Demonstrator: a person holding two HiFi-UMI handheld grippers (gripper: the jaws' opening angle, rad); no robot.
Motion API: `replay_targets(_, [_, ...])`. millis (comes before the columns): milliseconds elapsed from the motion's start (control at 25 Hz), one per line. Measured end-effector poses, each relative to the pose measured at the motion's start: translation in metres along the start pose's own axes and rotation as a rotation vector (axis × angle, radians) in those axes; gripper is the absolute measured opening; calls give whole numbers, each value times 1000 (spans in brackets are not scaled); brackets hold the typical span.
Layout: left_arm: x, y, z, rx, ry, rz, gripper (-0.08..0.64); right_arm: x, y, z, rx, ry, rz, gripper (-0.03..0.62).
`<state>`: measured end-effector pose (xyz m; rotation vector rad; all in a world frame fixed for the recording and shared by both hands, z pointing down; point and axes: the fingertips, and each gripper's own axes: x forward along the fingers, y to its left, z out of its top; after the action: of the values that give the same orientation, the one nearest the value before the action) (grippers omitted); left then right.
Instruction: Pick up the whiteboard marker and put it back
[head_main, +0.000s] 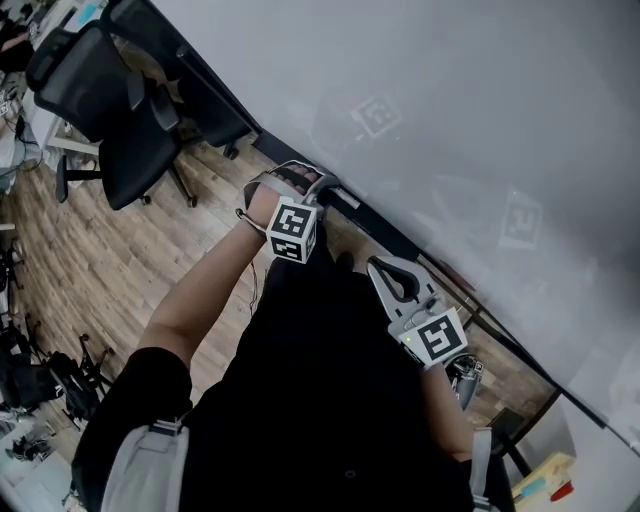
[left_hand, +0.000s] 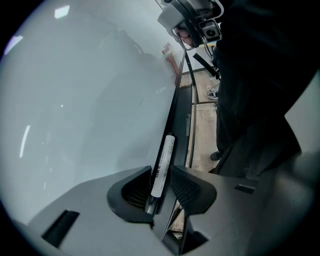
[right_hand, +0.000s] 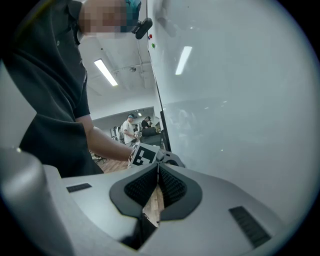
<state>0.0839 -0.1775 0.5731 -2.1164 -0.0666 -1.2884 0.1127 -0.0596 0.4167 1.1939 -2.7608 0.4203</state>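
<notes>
Head view gives most of its frame, from 12 to 4 o'clock, to the whiteboard (head_main: 450, 100), whose lower edge runs diagonally from 11 o'clock down to 4 o'clock. The person's black shirt (head_main: 330, 400) fills the 6 o'clock area, with both bare forearms reaching up toward the board. Wooden floor (head_main: 90, 260) covers the 9 o'clock side, and two black office chairs (head_main: 110, 90) stand on it at 10 o'clock. A dark tray (head_main: 400, 235) runs along the board's lower edge through the middle of the frame.

The left gripper (head_main: 325, 190) is at 12 o'clock from the frame's centre, tilted down onto the tray. The right gripper (head_main: 378, 265) sits at 3 o'clock from centre, just beside the tray and apart from the left one.

Left gripper view shows its jaws spread apart. The whiteboard marker (left_hand: 162, 165), a white barrel with dark print, lies lengthwise between them along the tray. Its far end points to 12 o'clock and its dark near end sits deep in the gap at 6 o'clock. The right-hand pad stands clear of the barrel, so the marker is released rather than pinched.

Right gripper view shows its jaws clenched, tips meeting at centre with nothing between them. Several people (right_hand: 131, 127) stand in the room far behind, at 10 o'clock.
</notes>
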Motion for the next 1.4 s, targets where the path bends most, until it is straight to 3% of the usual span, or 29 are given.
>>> replay_targets(680, [9, -4, -2, 62, 60, -28, 87, 1, 3, -5, -1, -1, 7, 20])
replay_targets(1200, [-11, -11, 18, 52, -25, -25, 71, 1, 3, -6, -12, -1, 19, 20])
replay_targets(1400, [-41, -6, 28, -32, -97, 35, 69, 3, 0, -2, -15, -7, 13, 20])
